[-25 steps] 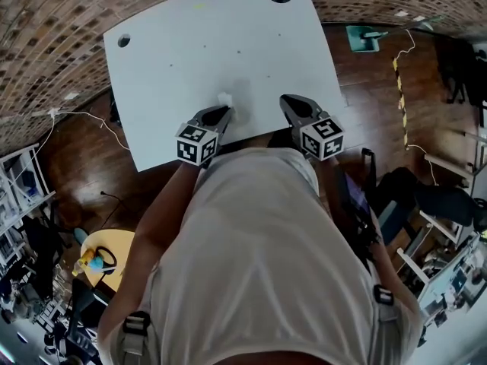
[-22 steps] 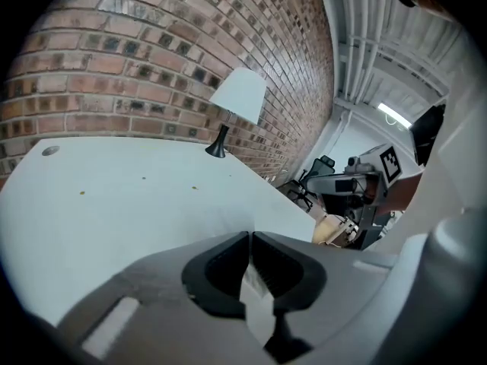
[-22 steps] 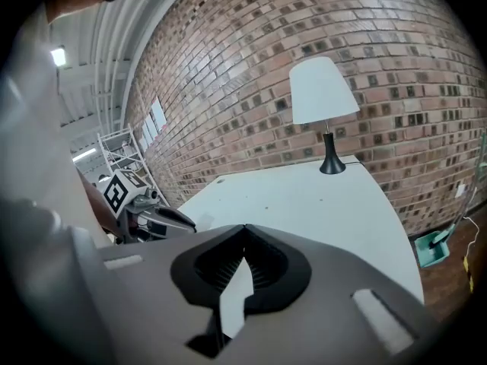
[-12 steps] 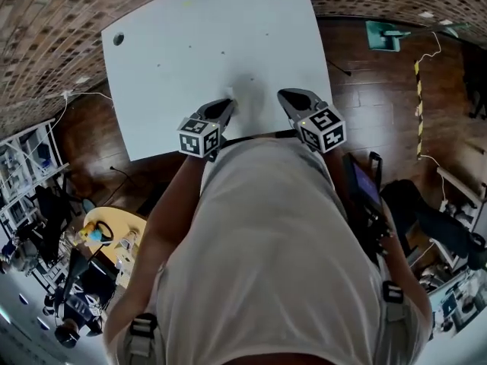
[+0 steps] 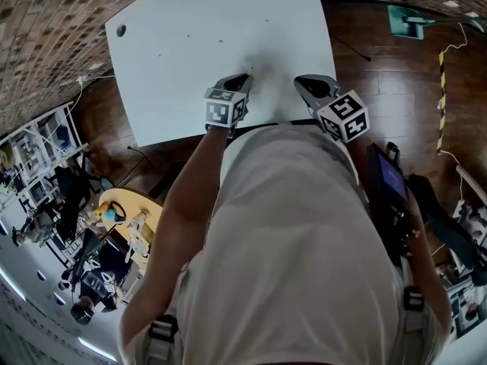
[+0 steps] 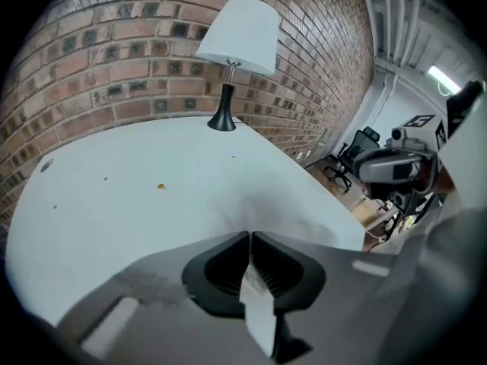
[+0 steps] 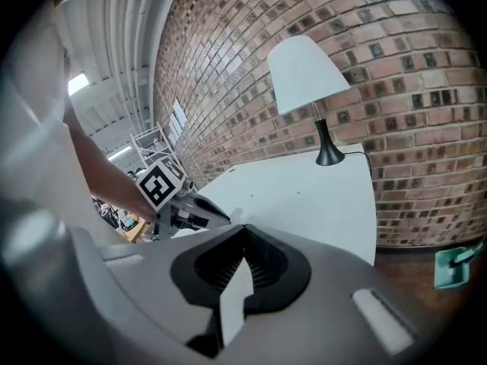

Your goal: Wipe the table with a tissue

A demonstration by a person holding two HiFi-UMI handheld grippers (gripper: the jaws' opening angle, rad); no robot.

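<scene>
Drifted rightward in the head view since a second ago, left gripper (image 6: 249, 236) and right gripper (image 7: 243, 228) sit side by side at the near edge of the table (image 5: 190, 36). Left jaws are pressed together, tips down at the tabletop, and the right gripper view catches a small white wad of tissue (image 7: 237, 213) at those tips, too small to call its long axis or heading. Right jaws are together too, nothing in them. Lamp (image 6: 236, 33) stands at the far edge.
</scene>
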